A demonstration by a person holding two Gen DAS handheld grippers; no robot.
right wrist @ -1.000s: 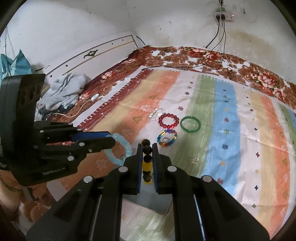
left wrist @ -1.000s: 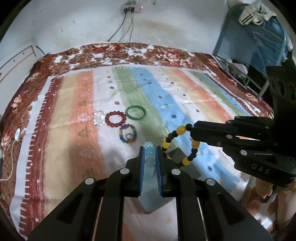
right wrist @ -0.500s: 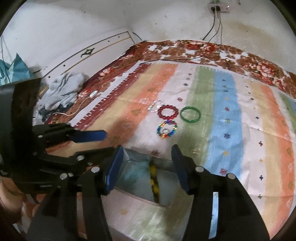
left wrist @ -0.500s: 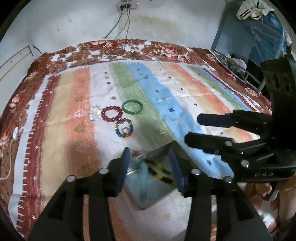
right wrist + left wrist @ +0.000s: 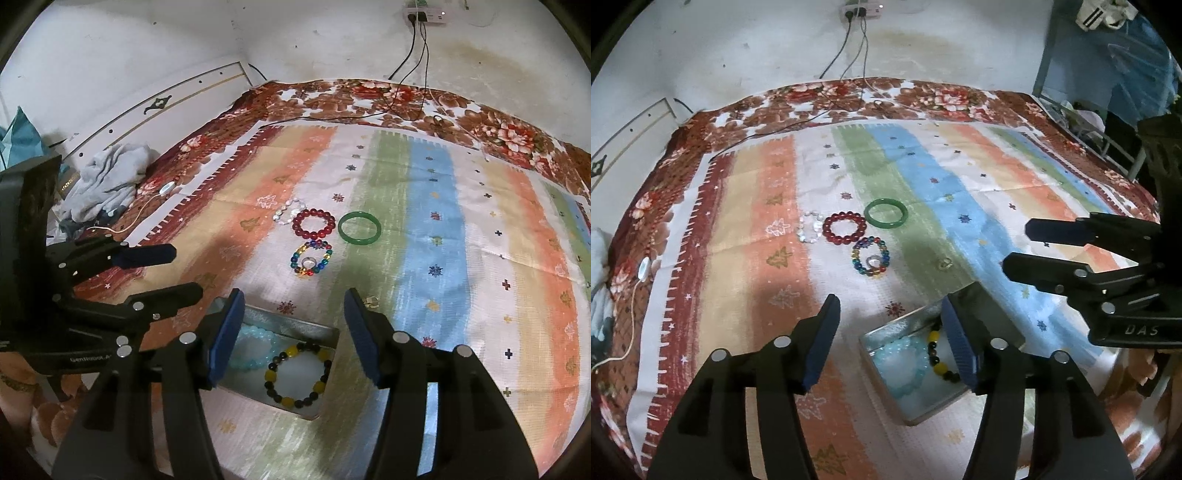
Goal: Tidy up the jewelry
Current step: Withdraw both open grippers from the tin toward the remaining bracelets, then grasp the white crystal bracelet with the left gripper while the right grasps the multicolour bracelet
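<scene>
A metal tin (image 5: pixel 912 415) (image 5: pixel 255 315) lies on the striped cloth. In it lie a pale blue bead bracelet (image 5: pixel 886 354) (image 5: pixel 258 360) and a yellow-and-black bead bracelet (image 5: pixel 938 363) (image 5: pixel 275 376). My left gripper (image 5: pixel 890 325) is open and empty above the tin. My right gripper (image 5: pixel 293 319) is open and empty above it too. Further off lie a green bangle (image 5: pixel 886 218) (image 5: pixel 359 228), a red bead bracelet (image 5: pixel 845 229) (image 5: pixel 313 223), a multicoloured bead bracelet (image 5: pixel 871 255) (image 5: pixel 311 258) with a ring inside, and a clear bead bracelet (image 5: pixel 810 230) (image 5: pixel 286 212).
A small pale ring (image 5: pixel 943 263) (image 5: pixel 371 301) lies on the cloth near the tin. Grey clothes (image 5: pixel 107 181) are heaped at the bed's left edge by a white cable (image 5: pixel 125 225). Black wires (image 5: pixel 827 110) run from a wall socket. A metal rack (image 5: pixel 1108 122) stands at the right.
Both grippers opened and let go of their bracelets, which now lie in the tin. Both grippers have drawn back and up a little from it.
</scene>
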